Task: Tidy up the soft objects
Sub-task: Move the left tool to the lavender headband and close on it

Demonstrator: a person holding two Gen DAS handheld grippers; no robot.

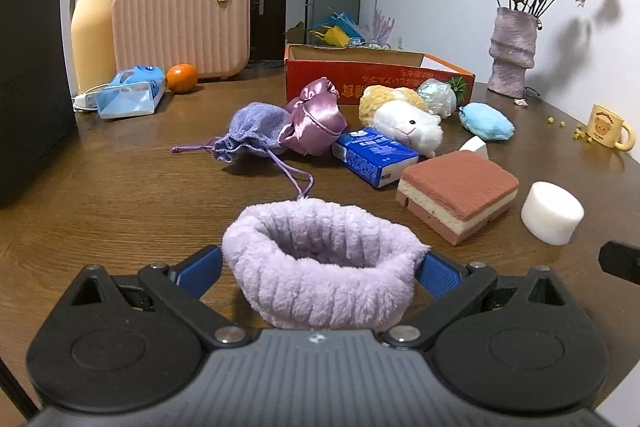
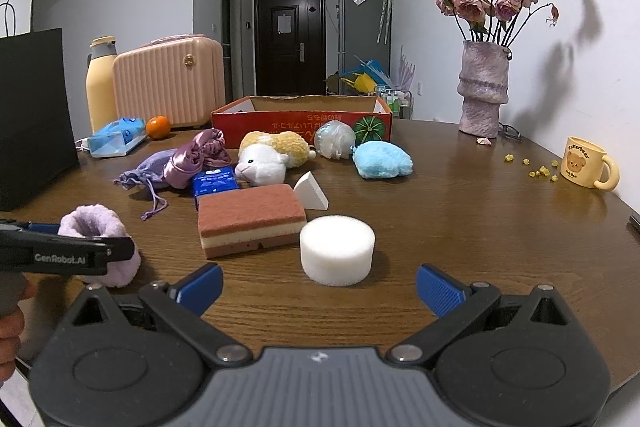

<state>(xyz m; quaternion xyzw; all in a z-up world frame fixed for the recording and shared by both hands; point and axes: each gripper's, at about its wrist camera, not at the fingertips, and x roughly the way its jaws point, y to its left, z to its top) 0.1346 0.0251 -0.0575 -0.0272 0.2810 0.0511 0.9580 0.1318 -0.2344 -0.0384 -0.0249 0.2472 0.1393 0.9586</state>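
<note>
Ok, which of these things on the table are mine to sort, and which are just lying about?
To sort: headband between the left gripper's fingers, foam cylinder, sponge, wedge, plush toy, blue puff, mesh puff, satin pouch, purple pouch, red box.

Lying about: mug, vase, orange, flask, case, black bag.
</note>
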